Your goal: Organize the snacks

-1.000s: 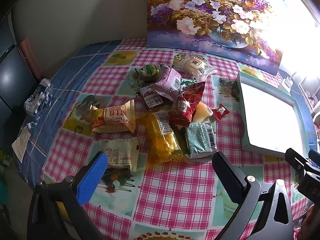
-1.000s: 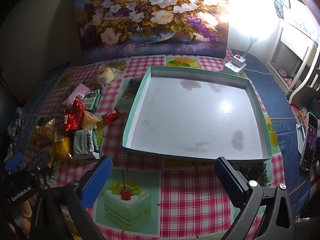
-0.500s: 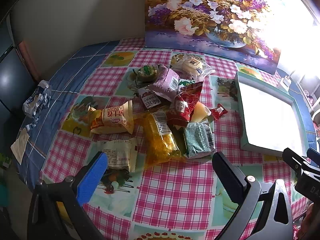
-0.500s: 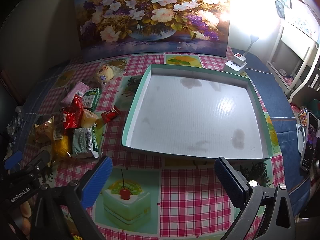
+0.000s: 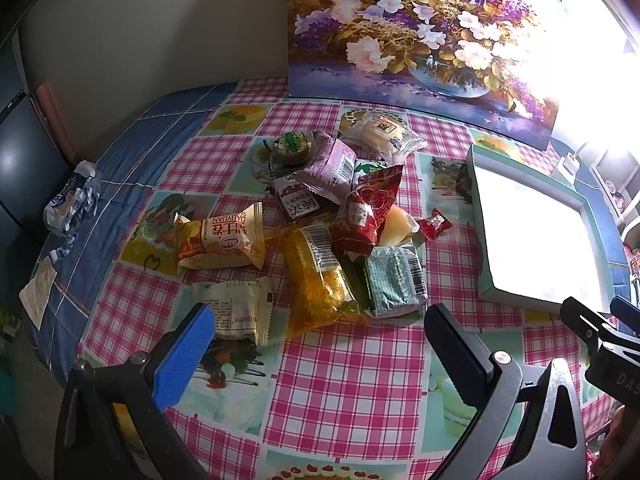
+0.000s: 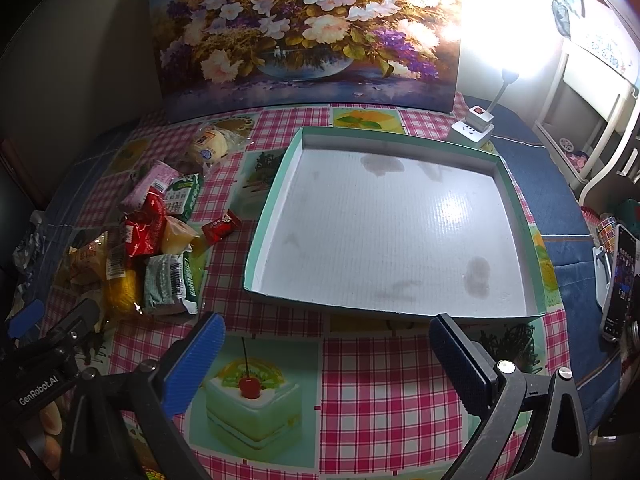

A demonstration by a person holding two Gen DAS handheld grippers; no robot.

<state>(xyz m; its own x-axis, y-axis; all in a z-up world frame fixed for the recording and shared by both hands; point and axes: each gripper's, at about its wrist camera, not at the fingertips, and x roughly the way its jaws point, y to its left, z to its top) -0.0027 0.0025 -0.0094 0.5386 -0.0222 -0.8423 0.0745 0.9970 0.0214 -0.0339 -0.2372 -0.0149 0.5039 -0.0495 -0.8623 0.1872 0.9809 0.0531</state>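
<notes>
A pile of wrapped snacks (image 5: 320, 216) lies on the checked tablecloth: a cream and orange pack (image 5: 222, 238), a yellow pack (image 5: 320, 276), a teal pack (image 5: 394, 280), a red pack (image 5: 368, 208) and a small red candy (image 5: 435, 222). To their right sits a shallow green-rimmed tray (image 6: 516, 200) with a white floor and nothing in it. My left gripper (image 5: 316, 352) hovers open just short of the pile's near edge. In front of the tray's near rim my right gripper (image 6: 326, 356) stands open. Neither holds anything.
A flower painting (image 6: 304, 36) leans on the wall behind the table. A white power strip (image 6: 474, 128) and a bright lamp stand at the back right. A crumpled wrapper (image 5: 70, 202) lies at the left table edge. A phone (image 6: 618, 284) rests at the right.
My left gripper has crept slightly forward toward the snack pile. The right gripper has barely shifted. Both stay open.
</notes>
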